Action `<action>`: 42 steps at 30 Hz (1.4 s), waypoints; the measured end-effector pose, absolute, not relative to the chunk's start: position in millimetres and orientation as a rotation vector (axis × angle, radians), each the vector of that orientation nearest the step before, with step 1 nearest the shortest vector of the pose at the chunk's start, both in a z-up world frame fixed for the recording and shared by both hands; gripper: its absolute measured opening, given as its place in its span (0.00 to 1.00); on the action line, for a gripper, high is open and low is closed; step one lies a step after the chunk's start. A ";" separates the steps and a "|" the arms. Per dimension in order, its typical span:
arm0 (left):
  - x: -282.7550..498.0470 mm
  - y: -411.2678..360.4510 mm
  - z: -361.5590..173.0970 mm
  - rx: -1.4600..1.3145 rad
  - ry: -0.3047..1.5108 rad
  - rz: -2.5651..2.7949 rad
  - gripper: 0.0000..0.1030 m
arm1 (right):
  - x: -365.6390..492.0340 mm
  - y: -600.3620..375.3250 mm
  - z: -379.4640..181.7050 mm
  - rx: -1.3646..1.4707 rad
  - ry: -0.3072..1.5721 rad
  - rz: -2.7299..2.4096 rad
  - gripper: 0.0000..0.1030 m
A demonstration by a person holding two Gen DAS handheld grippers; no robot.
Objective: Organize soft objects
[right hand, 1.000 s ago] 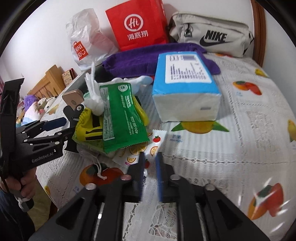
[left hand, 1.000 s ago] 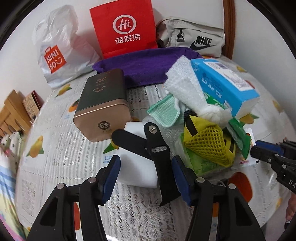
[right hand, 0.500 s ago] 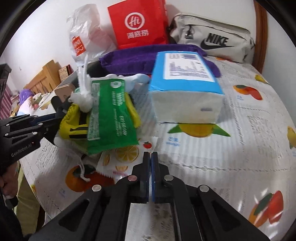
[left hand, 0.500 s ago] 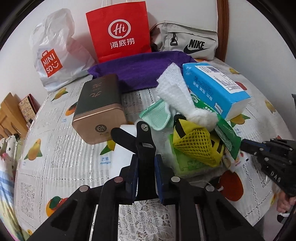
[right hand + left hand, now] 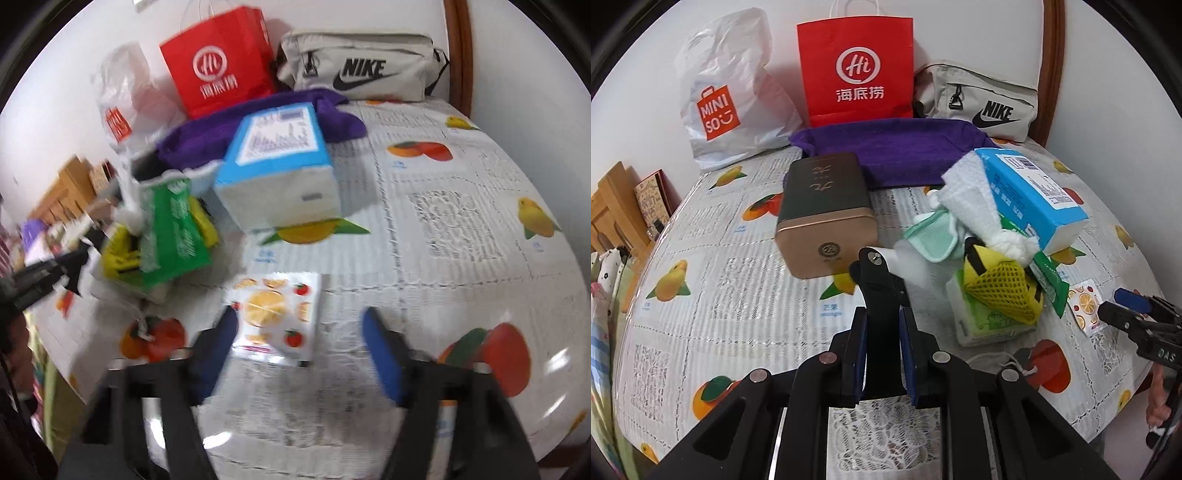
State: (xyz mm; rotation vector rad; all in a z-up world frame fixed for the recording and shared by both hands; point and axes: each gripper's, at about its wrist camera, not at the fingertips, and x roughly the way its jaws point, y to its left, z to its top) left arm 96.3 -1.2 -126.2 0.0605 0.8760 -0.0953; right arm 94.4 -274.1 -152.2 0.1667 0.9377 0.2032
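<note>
My left gripper [image 5: 881,332] is shut on a black clip [image 5: 877,280] and holds it above the tablecloth. To its right lies a pile: a white cloth [image 5: 975,195], a mint cloth [image 5: 932,240], a yellow mesh pouch [image 5: 1004,291], a green tissue pack [image 5: 990,321] and a blue tissue box [image 5: 1030,188]. My right gripper [image 5: 299,332] is open over a fruit-print sachet [image 5: 277,317] lying flat on the table. The blue tissue box [image 5: 280,170] and a green packet [image 5: 173,229] lie beyond it.
A gold and dark tin [image 5: 825,214] stands left of the pile. A purple towel [image 5: 897,147], a red paper bag [image 5: 855,66], a white Miniso bag [image 5: 727,107] and a grey Nike pouch [image 5: 982,103] line the back wall. The fruit-print tablecloth [image 5: 713,288] covers the round table.
My left gripper closed on the black clip and lifted it up and back. My right gripper went from shut to open, and the fruit sachet now lies flat between its fingers.
</note>
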 end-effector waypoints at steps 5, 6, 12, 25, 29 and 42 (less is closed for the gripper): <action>92.9 10.2 -123.4 0.037 0.868 -0.084 0.16 | 101.3 -237.5 -159.8 0.090 0.957 0.185 0.75; 93.3 11.9 -122.9 0.029 0.867 -0.083 0.16 | 103.0 -230.0 -163.5 0.072 0.957 0.177 0.75; 93.6 27.4 -123.0 -0.031 0.867 -0.095 0.16 | 102.9 -212.7 -167.6 -0.018 0.929 0.107 0.52; 97.8 36.0 -111.7 -0.052 0.845 -0.097 0.16 | 96.4 -227.3 -151.1 -0.007 0.932 0.134 0.37; 101.2 37.4 -100.1 -0.054 0.826 -0.098 0.16 | 96.4 -236.9 -129.4 0.012 0.895 0.144 0.37; 135.1 42.9 -66.5 -0.060 0.806 -0.063 0.16 | 142.8 -236.4 -68.4 -0.003 0.807 0.227 0.37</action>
